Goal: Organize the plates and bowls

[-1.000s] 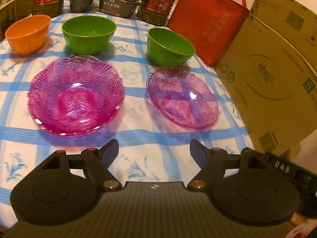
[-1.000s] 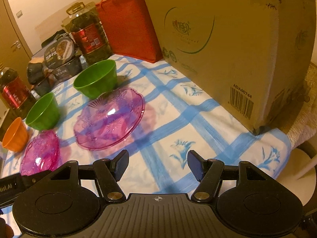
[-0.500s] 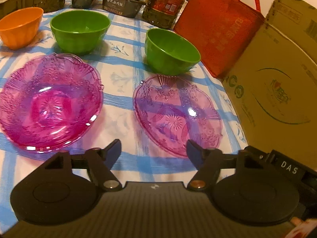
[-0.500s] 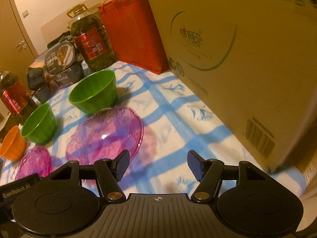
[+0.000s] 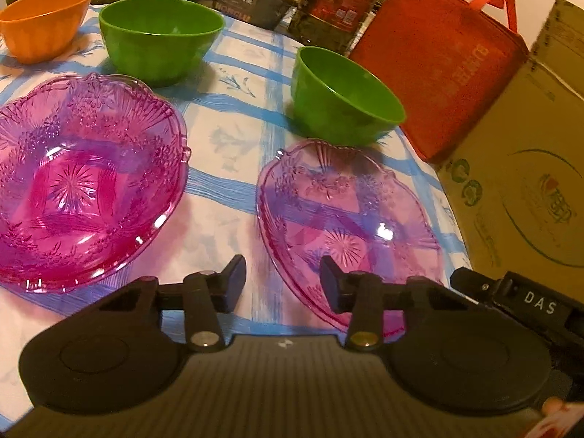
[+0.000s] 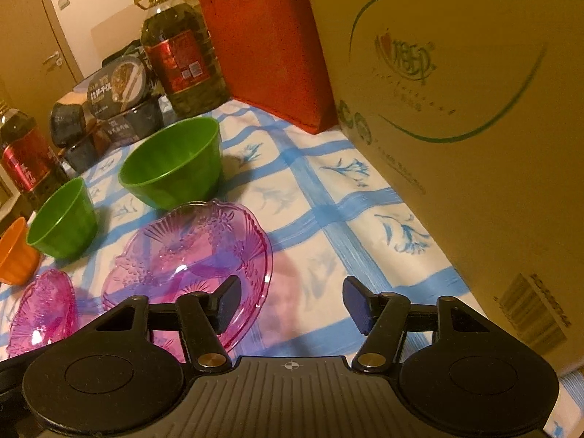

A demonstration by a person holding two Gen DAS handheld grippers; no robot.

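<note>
A shallow pink glass plate (image 5: 350, 219) lies on the blue-checked cloth, with a deeper pink glass bowl (image 5: 84, 179) to its left. Behind them stand two green bowls (image 5: 160, 47) (image 5: 343, 95) and an orange bowl (image 5: 43, 22). My left gripper (image 5: 281, 281) is closing. The plate's near-left rim is between its jaws, but the pads are not pressing on it. In the right wrist view my right gripper (image 6: 292, 301) is also closing at the plate's (image 6: 189, 255) right rim. Its left finger is over the plate, and it grips nothing.
A large cardboard box (image 6: 456, 109) walls off the right side, with a red bag (image 6: 266, 43) beside it. An oil jug (image 6: 179, 54), a dark bottle (image 6: 25, 160) and food tubs (image 6: 120, 98) line the back. The other gripper's body (image 5: 529, 306) is close on the right.
Both grippers have moved in and down toward the shallow pink plate, which now reaches between their fingers. The left jaws have narrowed a lot, the right ones slightly.
</note>
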